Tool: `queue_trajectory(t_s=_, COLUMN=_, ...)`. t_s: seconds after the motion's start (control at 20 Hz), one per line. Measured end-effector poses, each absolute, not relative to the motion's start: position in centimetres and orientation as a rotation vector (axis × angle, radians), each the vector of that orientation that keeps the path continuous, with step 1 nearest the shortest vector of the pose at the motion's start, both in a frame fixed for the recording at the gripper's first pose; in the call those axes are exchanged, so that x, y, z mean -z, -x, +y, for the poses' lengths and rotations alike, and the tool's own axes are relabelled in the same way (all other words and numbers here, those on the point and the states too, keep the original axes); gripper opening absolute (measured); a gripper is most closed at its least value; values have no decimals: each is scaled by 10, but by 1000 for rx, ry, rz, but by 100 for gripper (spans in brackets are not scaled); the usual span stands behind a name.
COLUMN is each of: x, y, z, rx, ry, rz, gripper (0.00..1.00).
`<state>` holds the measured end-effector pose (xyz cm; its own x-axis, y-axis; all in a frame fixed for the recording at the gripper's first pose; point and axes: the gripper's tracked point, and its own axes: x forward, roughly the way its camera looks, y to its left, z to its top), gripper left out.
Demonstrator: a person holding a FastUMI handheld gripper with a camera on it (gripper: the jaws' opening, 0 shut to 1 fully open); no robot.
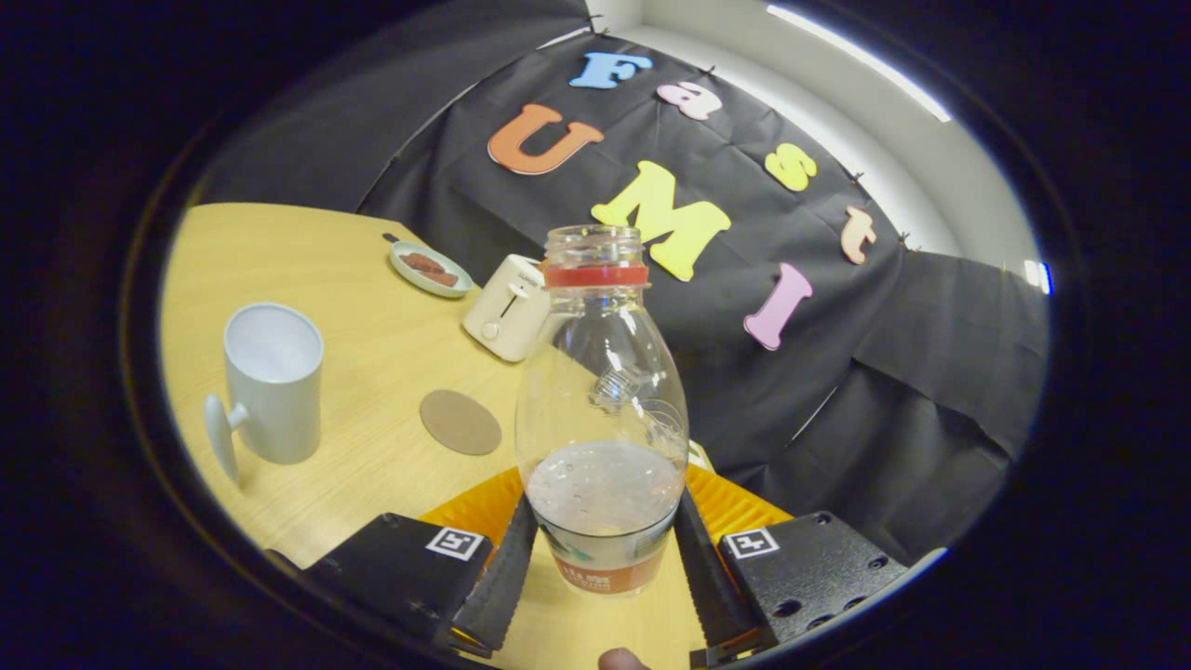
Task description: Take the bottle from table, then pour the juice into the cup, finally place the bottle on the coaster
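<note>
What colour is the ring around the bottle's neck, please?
Red: the ring sits just under the open mouth of the bottle, seen best in the gripper view.

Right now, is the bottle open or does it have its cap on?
Open. The bottle, held between the claw fingers, shows a bare threaded mouth above its red ring, with no cap on it.

Bottle [602, 409] base cut off; plate [430, 269] contents too small to identify.

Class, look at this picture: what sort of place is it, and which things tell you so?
Probably a staged recording booth: black cloth wall, wooden table set with cup, toaster and coaster, and a claw shut on a bottle.
</note>
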<state>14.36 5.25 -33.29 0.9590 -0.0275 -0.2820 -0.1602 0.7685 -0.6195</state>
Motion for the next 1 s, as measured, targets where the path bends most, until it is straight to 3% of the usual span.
queue_trajectory(t_s=1.0, x=330, y=-148, z=105, rx=-155, ry=1430, rz=89, gripper=78)
